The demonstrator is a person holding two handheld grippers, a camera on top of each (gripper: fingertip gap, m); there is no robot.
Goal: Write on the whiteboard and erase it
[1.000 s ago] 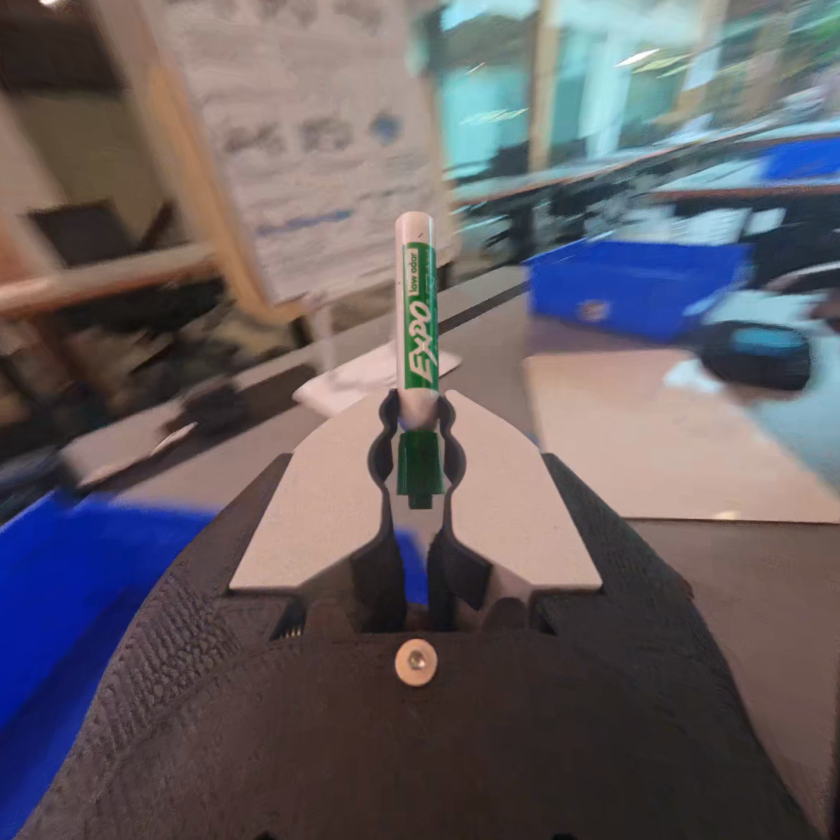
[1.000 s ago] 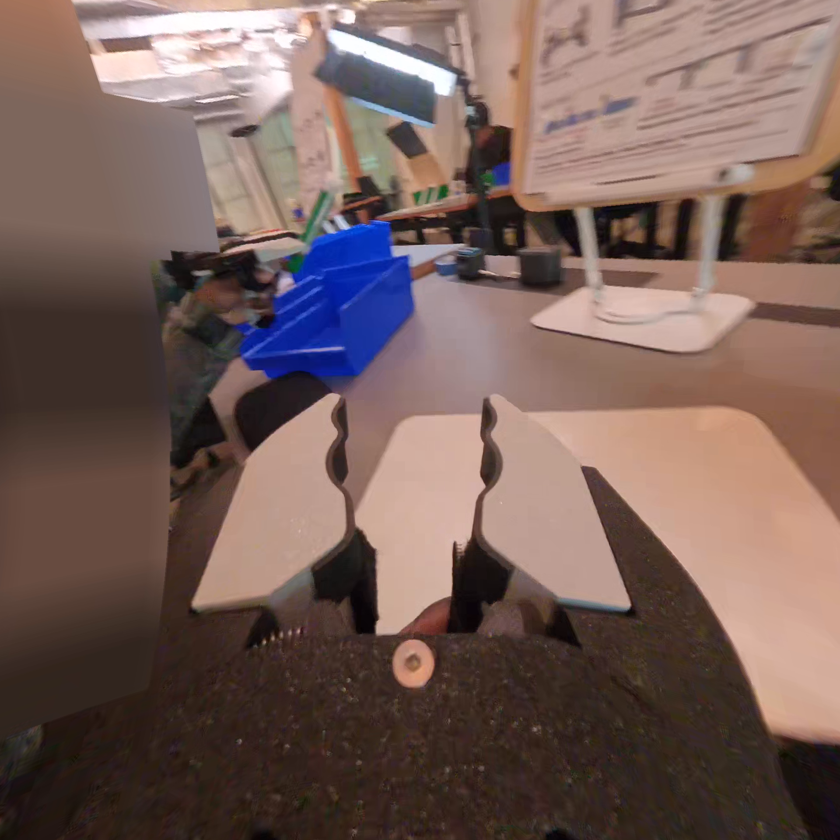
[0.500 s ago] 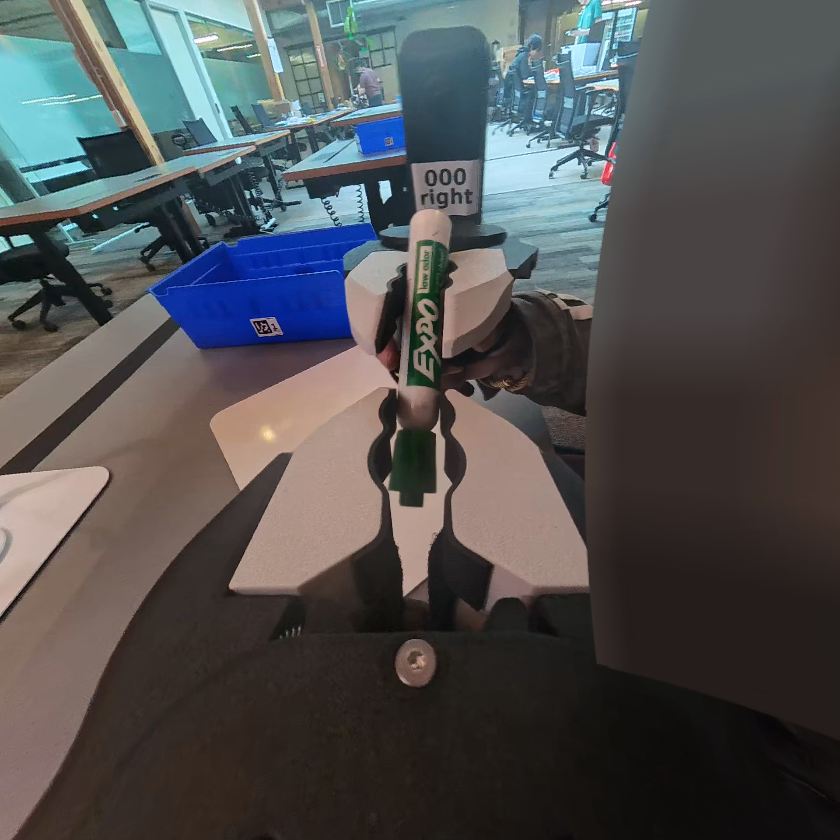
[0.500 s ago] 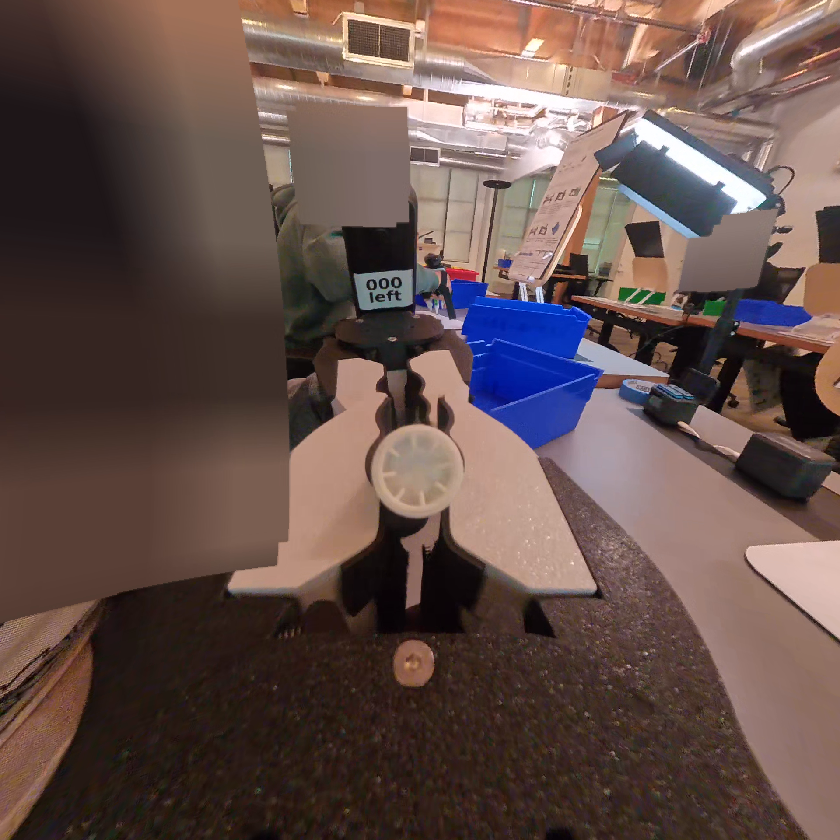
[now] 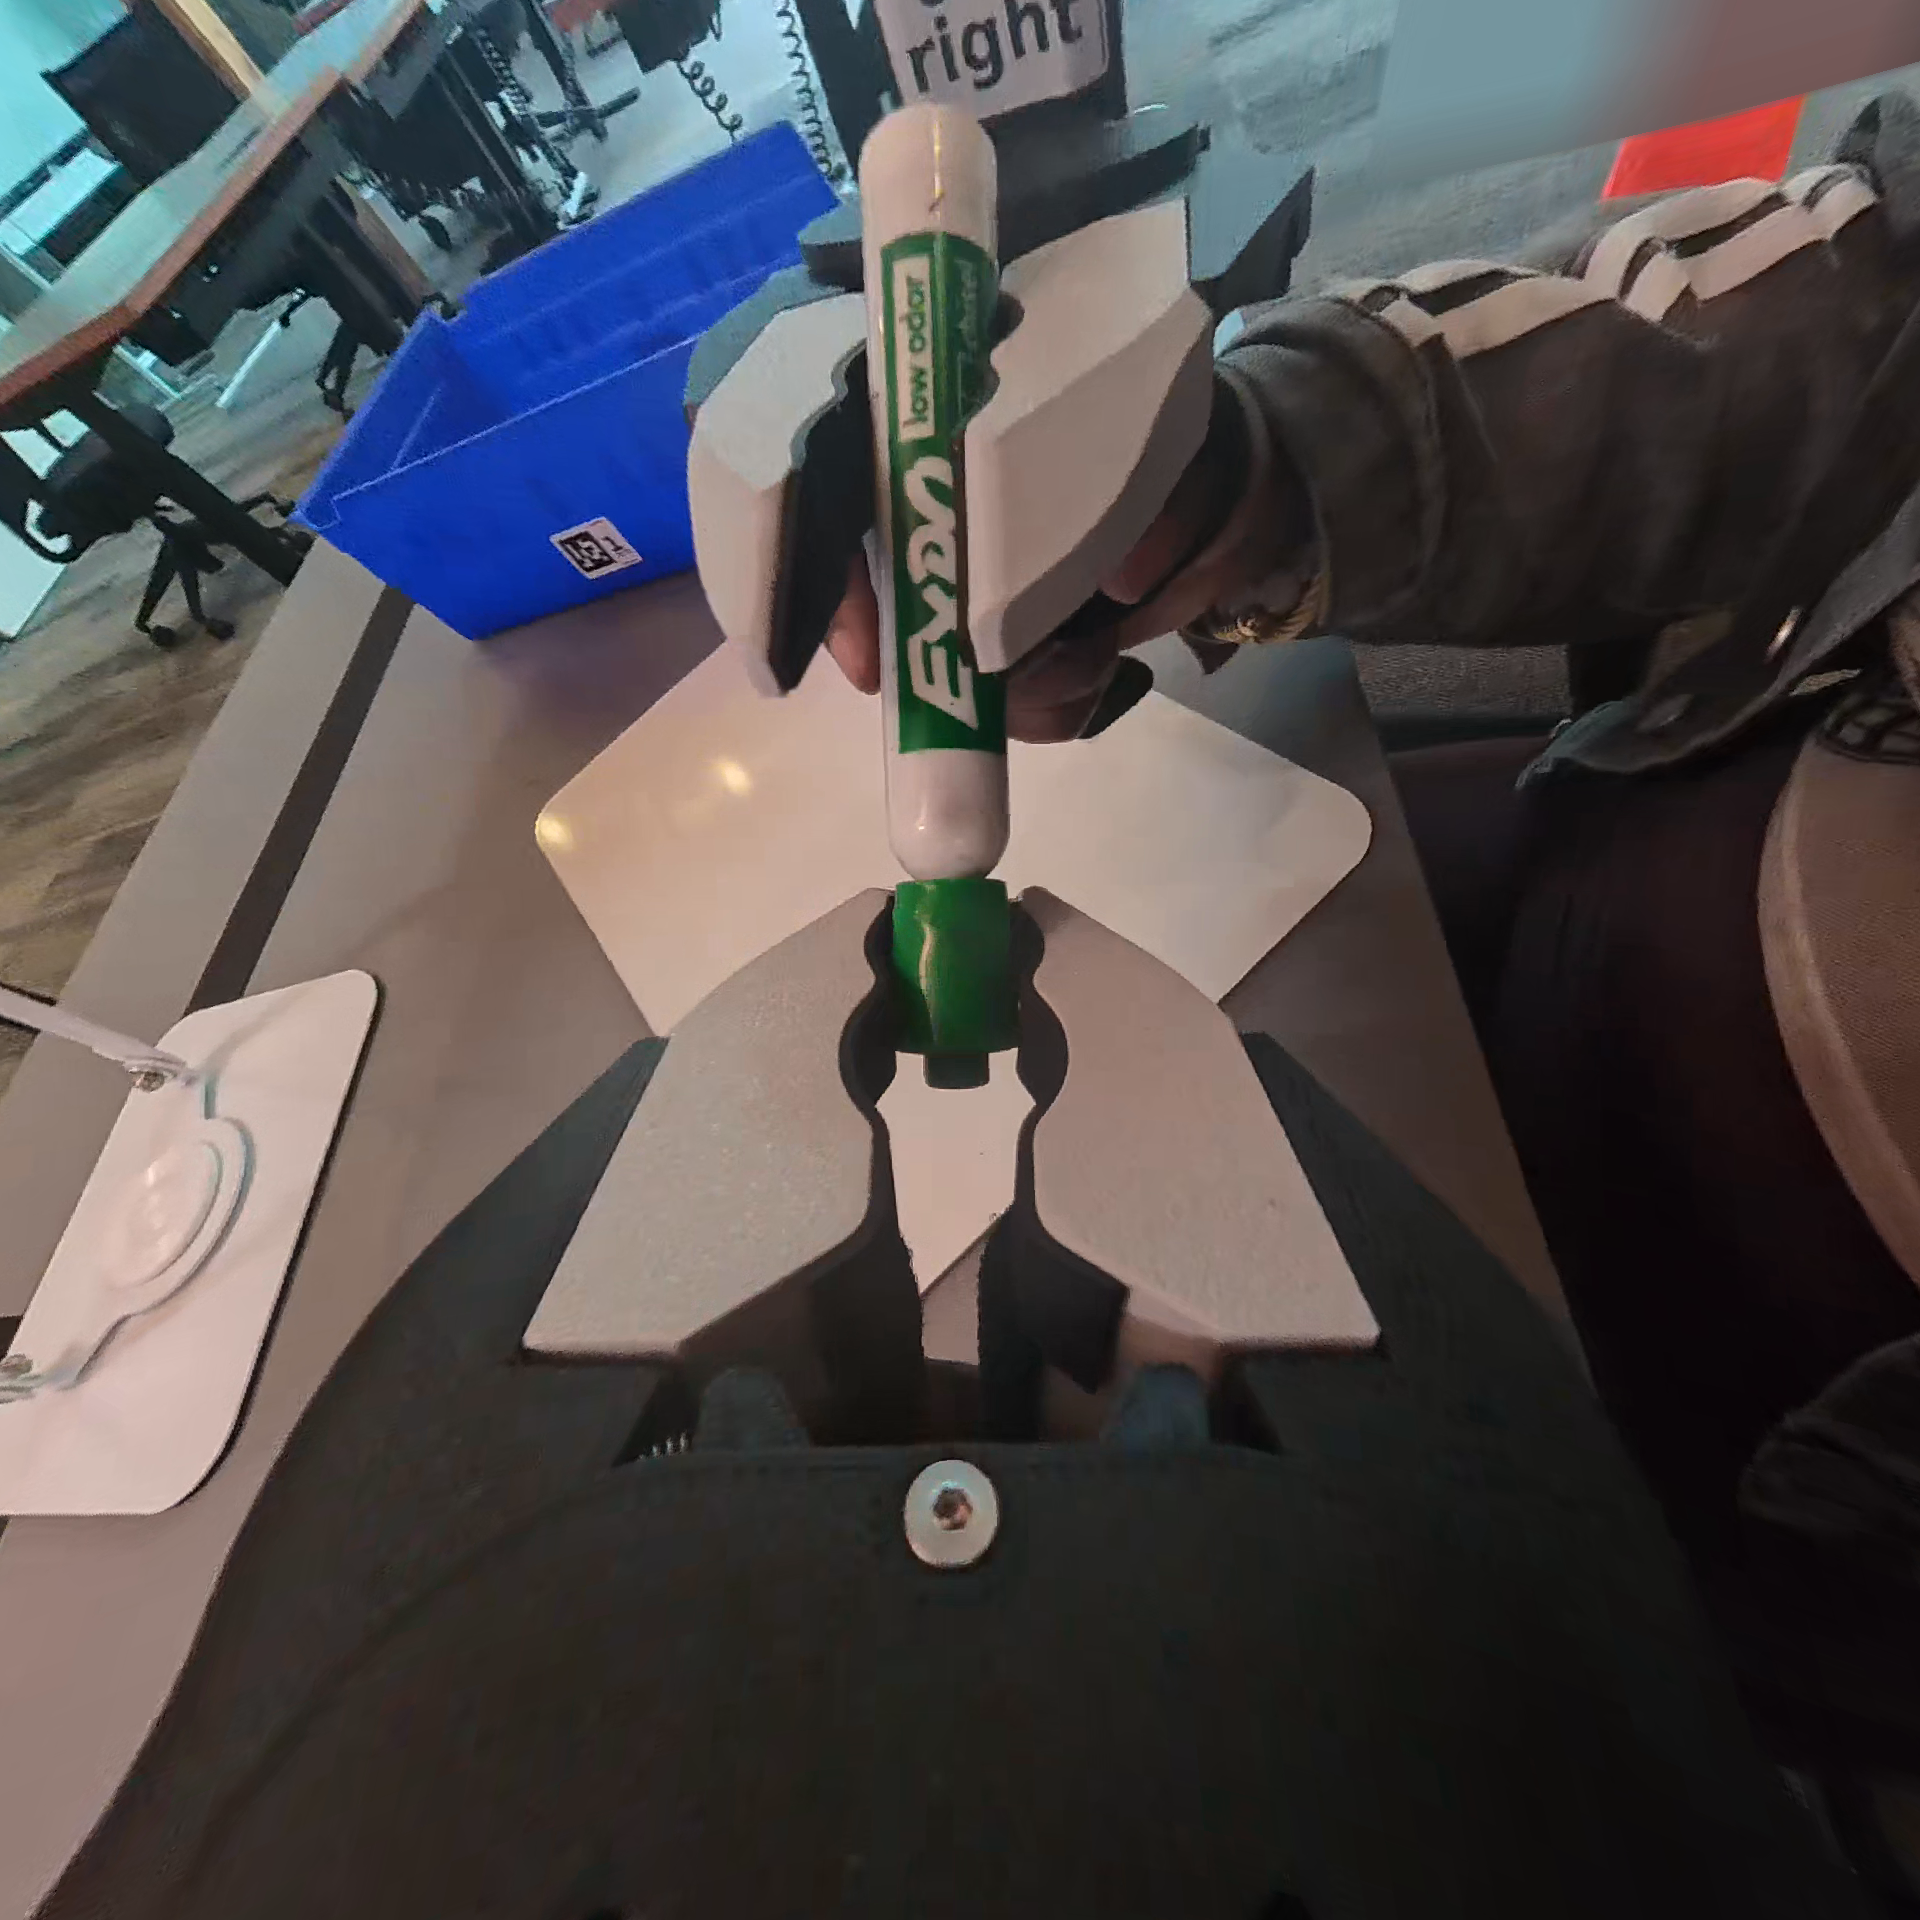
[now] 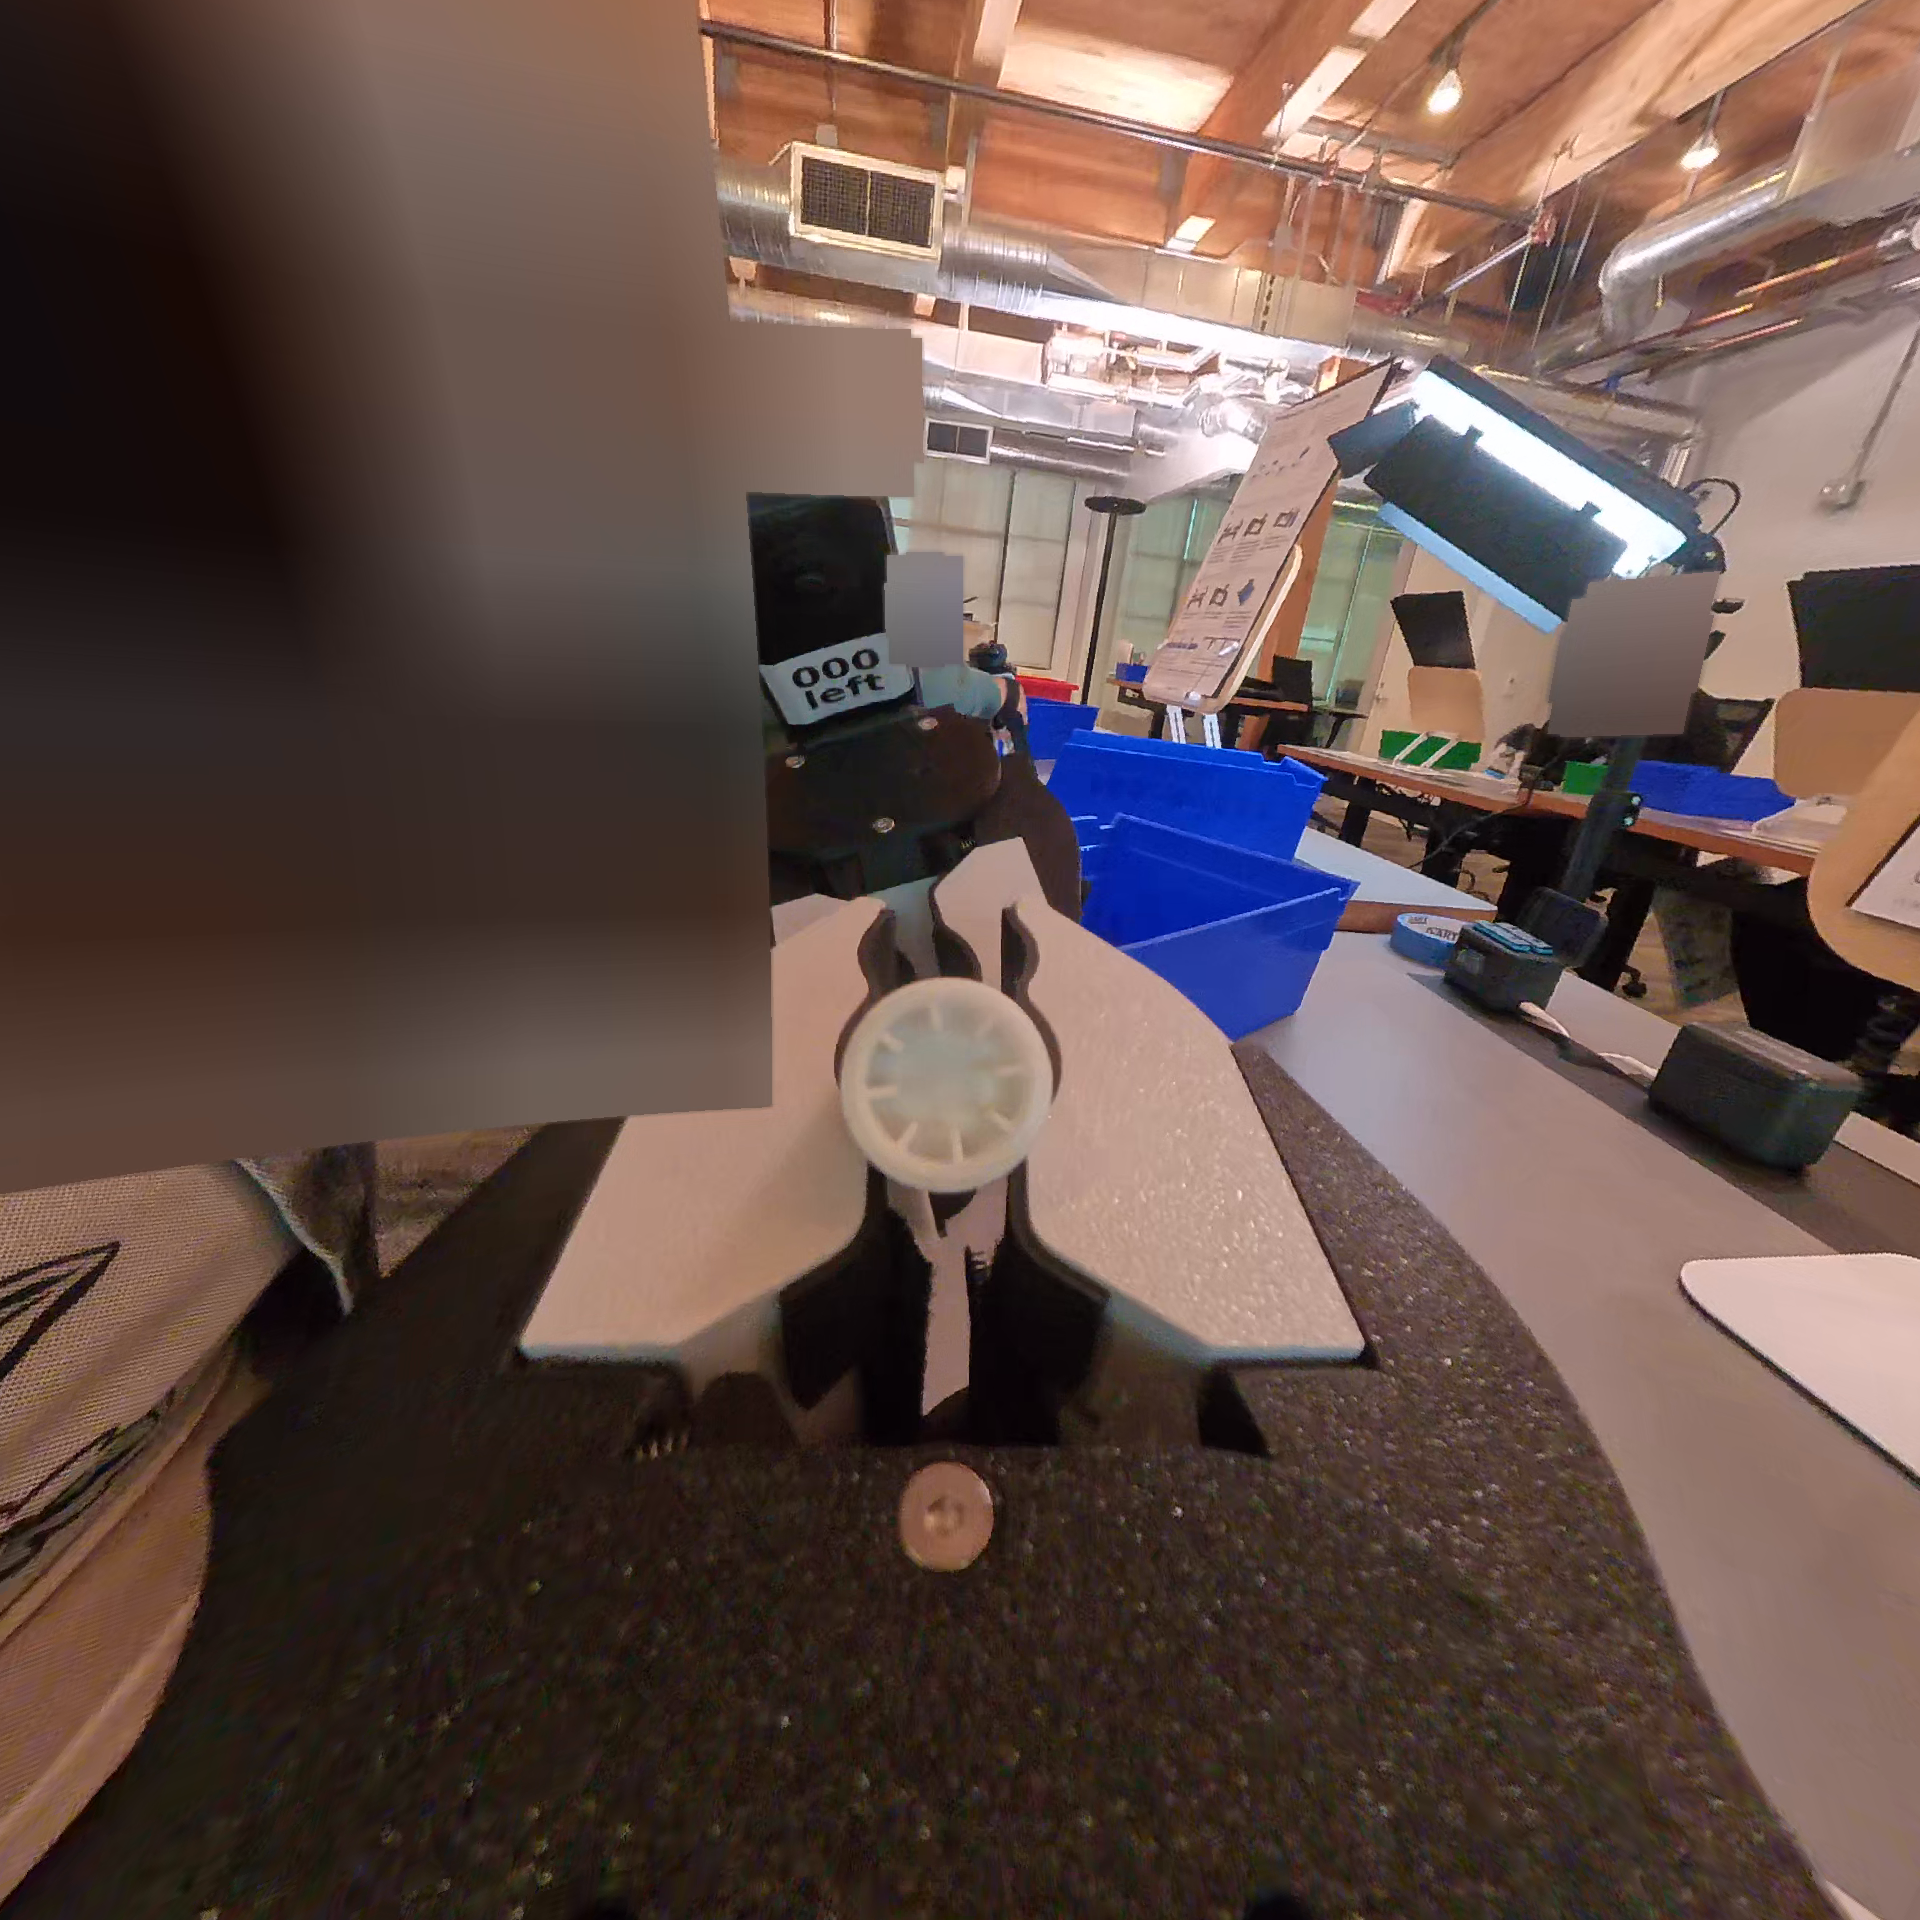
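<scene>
My left gripper is clamped on the green plastic cap of the white-barrelled green dry-erase marker; both grey fingers press the cap's sides in their notches. My right gripper faces it from the far side and is closed around the marker's white barrel, pads against it. In the right wrist view the barrel's round ribbed white end points at the camera, pinched between my right fingers, with the left gripper just behind. Cap and barrel sit end to end; the barrel's rounded end meets the cap's rim, can't tell if it's seated or just pulled free. Marker is held in the air above the white rounded-corner whiteboard, which lies flat on the grey tabletop. Blue plastic bin stands beyond the board. White flat stand base at left on the tabletop. A dark sleeve runs to the right gripper.
</scene>
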